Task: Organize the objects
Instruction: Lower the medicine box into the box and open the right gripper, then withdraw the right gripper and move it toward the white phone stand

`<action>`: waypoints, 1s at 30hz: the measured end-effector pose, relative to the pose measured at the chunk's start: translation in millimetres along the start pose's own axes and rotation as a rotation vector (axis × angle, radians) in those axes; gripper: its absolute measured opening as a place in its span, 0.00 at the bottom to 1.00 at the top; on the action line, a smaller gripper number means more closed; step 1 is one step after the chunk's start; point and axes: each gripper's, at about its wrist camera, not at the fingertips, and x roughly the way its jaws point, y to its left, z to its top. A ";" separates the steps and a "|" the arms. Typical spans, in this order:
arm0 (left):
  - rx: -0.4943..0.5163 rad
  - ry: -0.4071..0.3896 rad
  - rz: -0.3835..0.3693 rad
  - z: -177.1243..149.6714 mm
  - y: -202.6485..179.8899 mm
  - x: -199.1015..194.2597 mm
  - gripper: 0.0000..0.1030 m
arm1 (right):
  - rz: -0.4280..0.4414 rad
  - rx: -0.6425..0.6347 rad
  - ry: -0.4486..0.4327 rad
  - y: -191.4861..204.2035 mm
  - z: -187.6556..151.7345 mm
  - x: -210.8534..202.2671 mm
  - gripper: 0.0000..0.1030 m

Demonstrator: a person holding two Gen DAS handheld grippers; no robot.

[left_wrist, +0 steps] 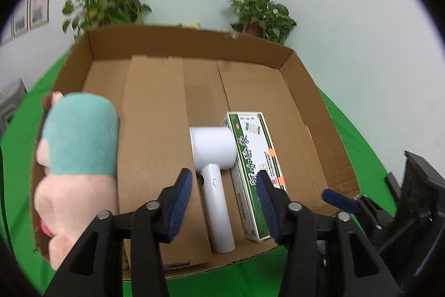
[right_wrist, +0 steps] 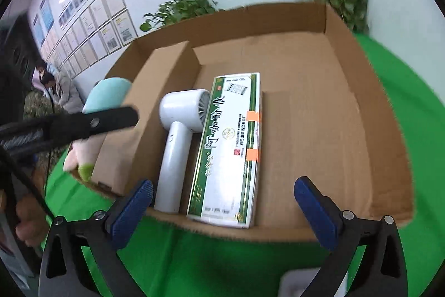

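A shallow cardboard box [left_wrist: 306,91] [right_wrist: 347,52] lies on a green cloth. Inside it a white hair dryer [left_wrist: 215,157] [right_wrist: 178,130] lies next to a green and white carton [left_wrist: 256,155] [right_wrist: 230,146]. A pink and teal plush toy [left_wrist: 78,146] [right_wrist: 108,93] leans over the box's left wall. My left gripper [left_wrist: 224,202] is open and empty, just above the dryer's handle. My right gripper [right_wrist: 222,210] is open and empty, at the box's near edge in front of the carton; one of its blue fingers [left_wrist: 338,198] shows in the left wrist view.
The green cloth [right_wrist: 395,91] [left_wrist: 41,91] surrounds the box. Potted plants [left_wrist: 103,4] [left_wrist: 261,14] stand behind the box against a white wall. Framed papers [right_wrist: 91,27] hang on the left wall. A white object [right_wrist: 306,283] lies on the cloth below my right gripper.
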 end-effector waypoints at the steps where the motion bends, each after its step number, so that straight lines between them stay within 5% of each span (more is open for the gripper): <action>1: 0.016 -0.033 0.036 -2.0 -4.7 -6.0 0.61 | -0.008 -0.015 -0.005 2.4 -2.2 -3.8 0.99; 3: 0.027 -0.083 0.077 -5.0 -9.3 -15.7 0.75 | -0.043 -0.058 -0.023 9.7 -9.1 -13.6 0.99; 7: 0.043 -0.141 0.084 -9.2 -15.0 -29.4 0.75 | -0.070 -0.087 -0.036 12.5 -16.9 -24.9 1.00; 16: 0.049 -0.149 0.221 -17.7 -15.8 -35.3 0.76 | -0.055 -0.080 -0.056 12.0 -26.1 -40.9 1.00; 30: 0.037 -0.163 0.302 -50.5 -17.2 -39.4 0.76 | -0.013 -0.021 -0.162 -7.1 -46.4 -91.2 0.99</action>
